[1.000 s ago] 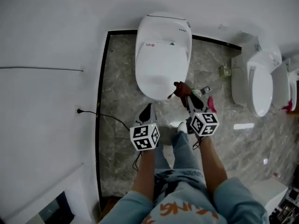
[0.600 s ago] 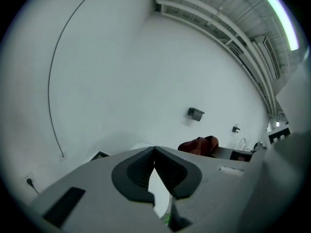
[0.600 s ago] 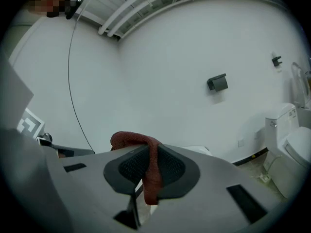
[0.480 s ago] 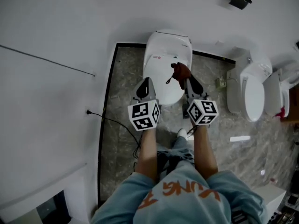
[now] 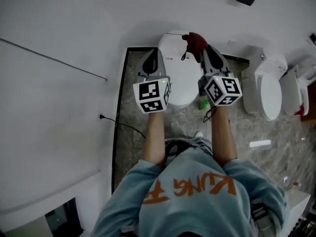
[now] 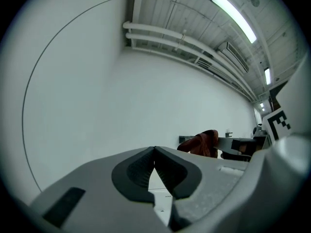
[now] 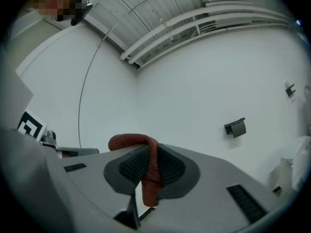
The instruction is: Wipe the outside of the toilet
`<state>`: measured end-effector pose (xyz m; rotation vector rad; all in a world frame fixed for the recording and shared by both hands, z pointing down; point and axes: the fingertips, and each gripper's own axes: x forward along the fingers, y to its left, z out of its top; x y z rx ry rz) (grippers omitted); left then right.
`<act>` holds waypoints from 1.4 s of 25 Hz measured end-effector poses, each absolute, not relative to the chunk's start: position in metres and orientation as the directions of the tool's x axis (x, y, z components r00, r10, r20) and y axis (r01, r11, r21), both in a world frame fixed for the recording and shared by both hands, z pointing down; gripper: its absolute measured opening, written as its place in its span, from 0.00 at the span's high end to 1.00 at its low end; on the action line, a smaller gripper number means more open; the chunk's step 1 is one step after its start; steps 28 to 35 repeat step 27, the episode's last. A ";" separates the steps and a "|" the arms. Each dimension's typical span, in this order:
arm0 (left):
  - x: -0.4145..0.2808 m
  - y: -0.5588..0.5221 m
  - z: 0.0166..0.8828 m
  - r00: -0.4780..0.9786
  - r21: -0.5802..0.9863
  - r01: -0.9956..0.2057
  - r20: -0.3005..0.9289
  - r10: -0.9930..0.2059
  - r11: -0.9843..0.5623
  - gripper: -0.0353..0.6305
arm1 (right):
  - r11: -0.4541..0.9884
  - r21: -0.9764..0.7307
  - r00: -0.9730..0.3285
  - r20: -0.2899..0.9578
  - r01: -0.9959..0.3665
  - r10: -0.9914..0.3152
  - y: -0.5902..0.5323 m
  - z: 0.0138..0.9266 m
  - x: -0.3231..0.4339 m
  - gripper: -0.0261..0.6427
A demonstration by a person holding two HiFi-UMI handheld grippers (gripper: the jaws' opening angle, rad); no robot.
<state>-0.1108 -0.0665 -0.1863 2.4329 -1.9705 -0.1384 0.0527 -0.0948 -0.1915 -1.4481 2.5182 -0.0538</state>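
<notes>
Your right gripper [image 5: 207,53] is clenched on the red rag [image 5: 194,40], and the right gripper view shows why that hold should work. The cloth is pinched flat between the jaws, with a fold humped over the top and a tail hanging below. That leaves loose fabric out front to drag across a surface.

The rag is up at the back end of the toilet [image 5: 180,85], close to the wall [image 5: 74,23] behind it. To me that reads like you're lining up to start at the rear of the shell and work forward. Honestly I can't tell from the head view whether the cloth is touching porcelain or just hovering over it.

Your left gripper [image 5: 149,59] is closed on nothing. The jaws meet at the tips, with only white toilet showing through the gap under them. It sits over the toilet's left side, level with the right one, probably parked there to stay clear of the rag.

The toilet's lid is down, so the whole outside is reachable. The second toilet [image 5: 269,90] off to its right is well apart, so there's no squeeze on that side.
</notes>
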 end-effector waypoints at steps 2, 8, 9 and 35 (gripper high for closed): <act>-0.115 -0.065 -0.191 0.203 0.049 -0.977 -0.081 -0.976 -0.207 0.96 | 0.498 -0.140 -0.471 -0.184 -0.856 -0.862 -0.095 -0.195 0.050 0.89; -0.126 -0.069 -0.190 0.178 0.049 -0.982 -0.087 -0.980 -0.182 0.96 | 0.472 -0.038 -0.462 -0.147 -0.881 -0.875 -0.099 -0.192 0.044 0.89; -0.127 -0.070 -0.190 0.173 0.049 -0.983 -0.088 -0.981 -0.178 0.96 | 0.469 -0.023 -0.461 -0.142 -0.883 -0.876 -0.100 -0.192 0.044 0.89; -0.135 -0.078 -0.170 0.144 0.048 -0.988 -0.033 -0.989 -0.146 0.96 | 0.470 0.016 -0.469 -0.101 -0.882 -0.877 -0.109 -0.182 0.045 0.89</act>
